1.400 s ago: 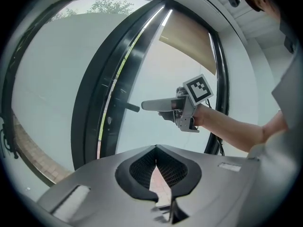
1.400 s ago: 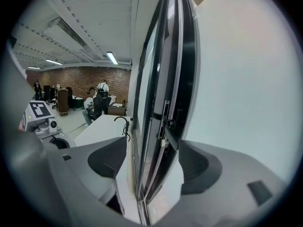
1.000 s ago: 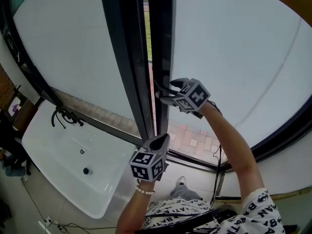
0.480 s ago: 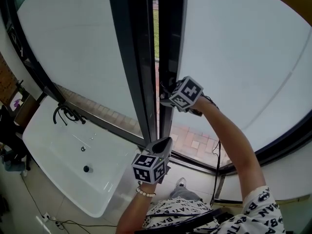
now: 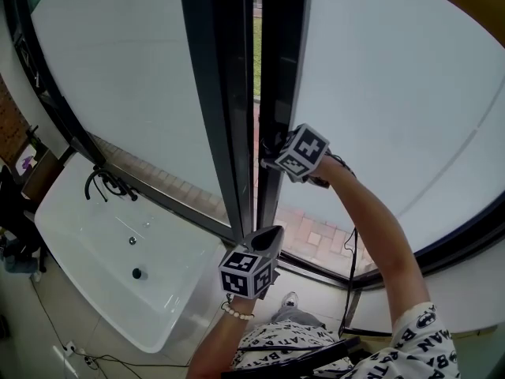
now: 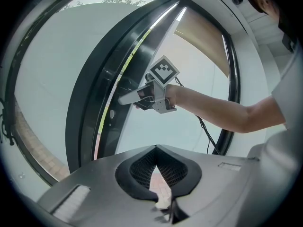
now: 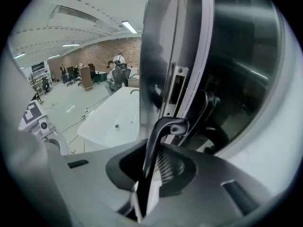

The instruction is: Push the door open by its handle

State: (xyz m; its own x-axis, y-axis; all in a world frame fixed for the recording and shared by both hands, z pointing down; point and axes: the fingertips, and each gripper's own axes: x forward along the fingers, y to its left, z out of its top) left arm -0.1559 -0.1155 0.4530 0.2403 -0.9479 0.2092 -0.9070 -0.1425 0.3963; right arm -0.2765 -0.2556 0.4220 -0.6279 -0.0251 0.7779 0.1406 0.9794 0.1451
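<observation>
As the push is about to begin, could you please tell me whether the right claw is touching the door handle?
Touching. The right gripper view shows the door handle running down between the pads of the right claw, which is closing and pinching the lever.

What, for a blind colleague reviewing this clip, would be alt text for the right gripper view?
The right gripper is closing its jaws on the dark door handle, which runs between them. Behind it is the metal door edge with a latch plate; a white tub stands in the room at left.
</observation>
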